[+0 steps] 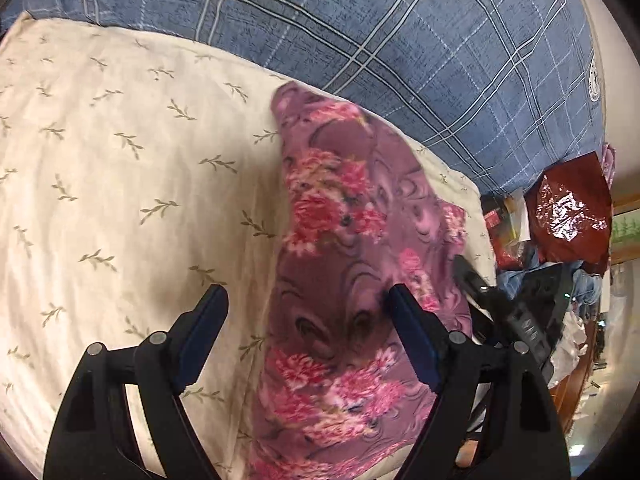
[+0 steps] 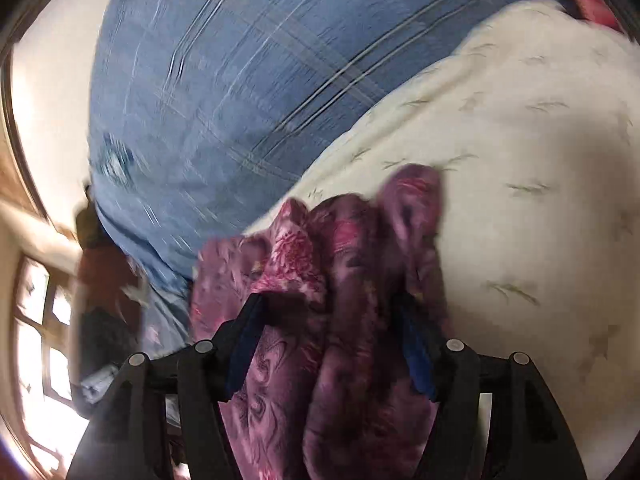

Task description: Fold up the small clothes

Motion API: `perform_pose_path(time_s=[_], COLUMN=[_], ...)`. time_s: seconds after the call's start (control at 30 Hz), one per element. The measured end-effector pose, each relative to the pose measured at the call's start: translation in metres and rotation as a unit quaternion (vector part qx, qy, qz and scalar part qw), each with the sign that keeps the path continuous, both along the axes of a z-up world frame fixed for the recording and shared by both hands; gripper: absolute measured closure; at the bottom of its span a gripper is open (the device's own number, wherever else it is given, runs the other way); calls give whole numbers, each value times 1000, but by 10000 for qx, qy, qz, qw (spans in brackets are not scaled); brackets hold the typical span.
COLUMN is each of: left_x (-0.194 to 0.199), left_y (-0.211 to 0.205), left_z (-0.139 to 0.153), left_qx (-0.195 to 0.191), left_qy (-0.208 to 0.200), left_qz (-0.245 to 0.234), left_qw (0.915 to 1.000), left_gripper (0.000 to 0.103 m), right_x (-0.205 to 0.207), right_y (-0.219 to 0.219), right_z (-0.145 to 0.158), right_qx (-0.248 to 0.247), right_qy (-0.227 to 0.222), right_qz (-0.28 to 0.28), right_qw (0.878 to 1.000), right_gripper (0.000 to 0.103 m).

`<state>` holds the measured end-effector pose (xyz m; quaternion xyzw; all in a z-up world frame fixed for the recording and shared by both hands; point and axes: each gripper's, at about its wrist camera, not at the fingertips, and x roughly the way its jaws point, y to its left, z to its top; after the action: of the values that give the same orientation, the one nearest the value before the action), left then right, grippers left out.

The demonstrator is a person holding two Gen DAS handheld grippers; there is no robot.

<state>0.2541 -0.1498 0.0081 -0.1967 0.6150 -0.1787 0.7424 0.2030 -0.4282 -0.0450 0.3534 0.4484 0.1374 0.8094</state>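
Garment (image 1: 352,248), purple with pink flowers, lies on the cream sheet (image 1: 120,184) of a bed, running from near the blue plaid quilt (image 1: 400,40) back toward the camera in the left wrist view. Left gripper (image 1: 306,296) hangs over it with its jaws spread wide and nothing between them; one finger stands over the sheet, the other over the cloth. To the right, past the bed's edge, sit a shiny red bag (image 1: 568,212) and a clutter of other items too jumbled to name. Part of the right gripper shows as a dark shape at the garment's right edge.

In the right wrist view, which is blurred, the right gripper (image 2: 330,300) has a bunched mass of the garment (image 2: 320,280) between its jaws, with cloth heaped over both fingers; whether the jaws actually pinch the cloth I cannot tell. The sheet (image 2: 520,160) and quilt (image 2: 240,60) lie beyond.
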Motion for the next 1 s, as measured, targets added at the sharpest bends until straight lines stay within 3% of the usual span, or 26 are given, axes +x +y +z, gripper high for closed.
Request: perform_pose_path(time_s=[0.03,0.1,0.23,0.3,0.37,0.4,0.47,0.57,0.63,0.67,0.8,0.87,0.9,1.0], left_x=[1,3,6,10,12,9,5,3,0,-3,-7,-8,-8,-9], left_y=[0,-3,-15,-27,-37,-39,-37,-34,-32,-31,-28,-28,-26,-22], left_z=[2,8,9,-5,-23,-32,-27,-23,-19,-17,-16,-16,-15,-5], left_qx=[-60,-125,-108,132,336,258,183,102,3,-1,122,141,126,109], left_qy=[-33,-204,-506,-419,-186,-50,-253,-216,-224,-272,-335,-298,-303,-490], left_qz=[-3,11,15,-120,-272,-320,-306,-305,-296,-292,-331,-316,-277,-201], left_qw=[10000,9997,9987,9990,9989,9991,9990,9992,9993,9992,9988,9990,9991,9985], left_gripper=[21,21,21,21,21,21,21,21,21,21,21,21,21,21], right_x=[1,-8,-30,-23,-11,-8,-11,-25,-29,-26,-12,4,5,-12], right_y=[10,26,8,-14,-30,-33,-36,-41,-44,-43,-24,-3,10,30], right_z=[12,39,68,52,17,4,-1,24,36,37,23,13,14,50], right_qx=[-513,-1366,-1453,-1453,-1130,-1058,-611,-155,1,-11,-481,-542,-776,-1530], right_qy=[-171,-581,-1094,-845,-214,68,3,-596,-750,-721,-412,-165,-101,-899], right_qz=[139,475,236,-135,-206,-190,-209,-447,-491,-470,-312,57,332,551], right_qw=[9984,9878,9830,9857,9932,9942,9979,9971,9960,9963,9975,9984,9964,9826], right_gripper=[84,90,99,99,99,99,93,85,48,40,37,55,86,90])
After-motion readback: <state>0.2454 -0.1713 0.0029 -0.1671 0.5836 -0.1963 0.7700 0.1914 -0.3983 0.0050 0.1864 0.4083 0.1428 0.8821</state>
